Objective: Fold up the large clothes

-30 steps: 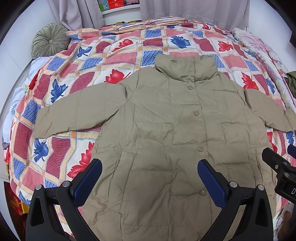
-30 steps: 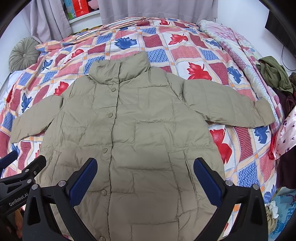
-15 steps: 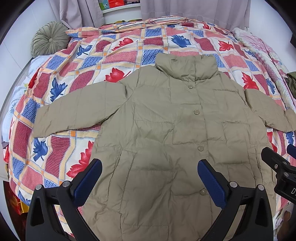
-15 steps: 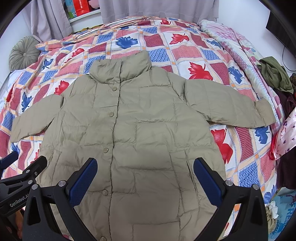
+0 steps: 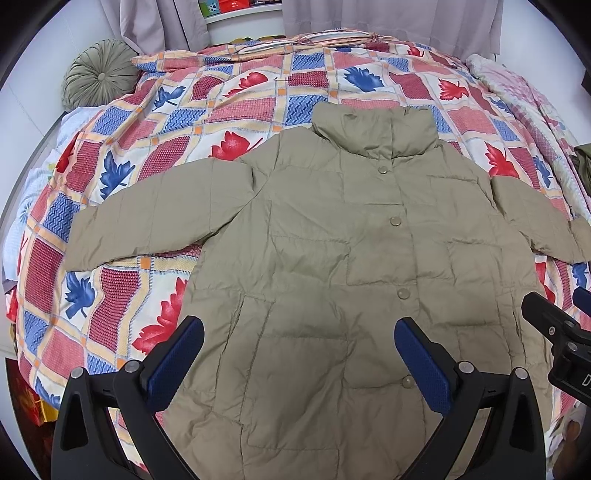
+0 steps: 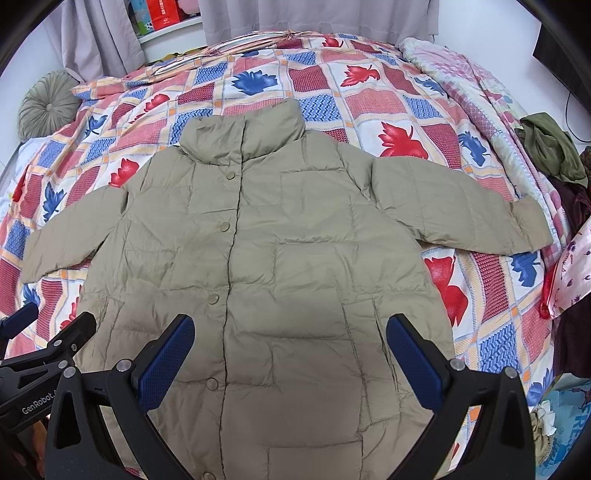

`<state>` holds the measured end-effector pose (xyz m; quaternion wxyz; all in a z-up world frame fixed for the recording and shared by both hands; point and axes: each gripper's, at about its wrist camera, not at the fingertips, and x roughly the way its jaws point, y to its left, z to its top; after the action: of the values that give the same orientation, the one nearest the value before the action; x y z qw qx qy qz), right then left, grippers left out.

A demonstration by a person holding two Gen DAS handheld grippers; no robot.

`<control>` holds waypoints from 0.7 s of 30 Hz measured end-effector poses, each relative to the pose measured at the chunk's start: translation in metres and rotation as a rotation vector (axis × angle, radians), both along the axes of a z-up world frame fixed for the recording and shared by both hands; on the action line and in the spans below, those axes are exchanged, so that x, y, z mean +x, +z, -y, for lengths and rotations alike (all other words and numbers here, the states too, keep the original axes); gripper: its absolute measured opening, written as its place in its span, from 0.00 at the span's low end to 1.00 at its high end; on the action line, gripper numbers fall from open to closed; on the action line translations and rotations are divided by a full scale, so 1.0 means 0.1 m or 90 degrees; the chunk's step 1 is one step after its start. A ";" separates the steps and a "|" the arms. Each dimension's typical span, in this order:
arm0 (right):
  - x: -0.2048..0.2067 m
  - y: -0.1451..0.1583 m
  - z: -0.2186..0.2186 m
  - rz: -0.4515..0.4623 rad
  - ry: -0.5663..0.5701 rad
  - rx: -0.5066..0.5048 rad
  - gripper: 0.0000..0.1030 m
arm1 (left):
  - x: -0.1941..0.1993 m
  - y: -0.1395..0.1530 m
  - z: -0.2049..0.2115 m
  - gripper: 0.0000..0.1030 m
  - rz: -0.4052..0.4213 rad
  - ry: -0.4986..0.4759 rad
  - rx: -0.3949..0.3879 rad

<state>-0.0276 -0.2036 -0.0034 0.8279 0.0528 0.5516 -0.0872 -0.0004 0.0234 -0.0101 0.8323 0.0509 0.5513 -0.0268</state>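
A large khaki padded jacket [image 5: 332, 266] lies flat, front up and buttoned, on the bed, collar away from me and both sleeves spread out. It also shows in the right wrist view [image 6: 288, 258]. My left gripper [image 5: 299, 354] is open and empty, hovering above the jacket's lower left part. My right gripper [image 6: 290, 350] is open and empty above the lower right part. Each gripper shows at the edge of the other's view, the right one [image 5: 554, 332] and the left one [image 6: 44, 350]. The hem is hidden below the fingers.
A patchwork quilt with red and blue leaves [image 5: 229, 110] covers the bed. A round green cushion [image 5: 98, 72] lies at the far left. A pink blanket [image 6: 480, 96] and dark clothes [image 6: 550, 147] lie along the right side. Curtains [image 6: 314, 18] hang behind.
Both views have shifted very slightly; the jacket lies as before and both grippers stay open.
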 end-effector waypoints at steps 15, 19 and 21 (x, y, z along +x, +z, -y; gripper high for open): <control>-0.02 -0.01 -0.01 -0.001 0.000 -0.001 1.00 | -0.05 -0.09 0.01 1.00 0.000 -0.003 -0.003; -0.01 -0.01 0.00 -0.001 -0.001 0.000 1.00 | -0.04 -0.08 0.02 1.00 -0.001 -0.002 -0.003; -0.02 -0.01 -0.01 -0.001 -0.001 -0.001 1.00 | -0.04 -0.08 0.02 1.00 -0.001 -0.002 -0.004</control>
<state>-0.0291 -0.2026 -0.0043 0.8273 0.0527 0.5522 -0.0884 -0.0047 0.0216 -0.0180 0.8318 0.0496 0.5520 -0.0298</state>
